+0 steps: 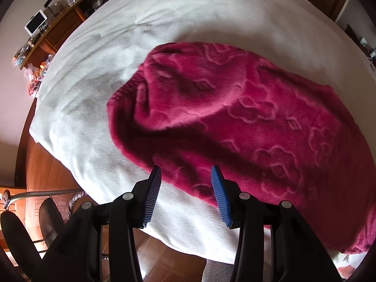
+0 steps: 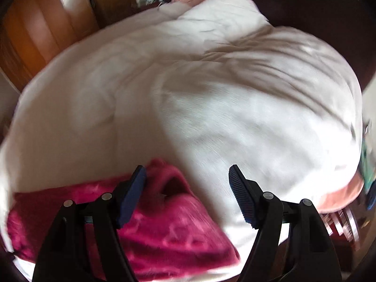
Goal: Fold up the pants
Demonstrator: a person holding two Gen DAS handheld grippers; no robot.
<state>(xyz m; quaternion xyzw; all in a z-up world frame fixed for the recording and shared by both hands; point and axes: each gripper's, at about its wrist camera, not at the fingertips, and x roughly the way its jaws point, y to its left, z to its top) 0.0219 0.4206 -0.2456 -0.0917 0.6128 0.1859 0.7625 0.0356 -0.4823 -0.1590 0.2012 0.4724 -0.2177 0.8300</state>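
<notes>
The left gripper (image 1: 186, 172) hangs over the near edge of the bed (image 1: 98, 75). Its blue fingers (image 1: 154, 188) stand apart and hold nothing. The fuzzy pink pants (image 1: 246, 117) lie flat on the white blanket, just past the fingertips. Further right, the right gripper (image 2: 186, 171) is open wide and empty. The pants (image 2: 164, 223) lie under its left finger.

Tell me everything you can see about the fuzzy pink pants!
The pants are deep magenta, plush like fleece, with flowers and diamonds pressed into the pile. They lie flat but rumpled on the white bed cover, near its edge. A ribbed band shows at one end, and the right view shows an opening there. Neither pair of tongs grips them.
</notes>
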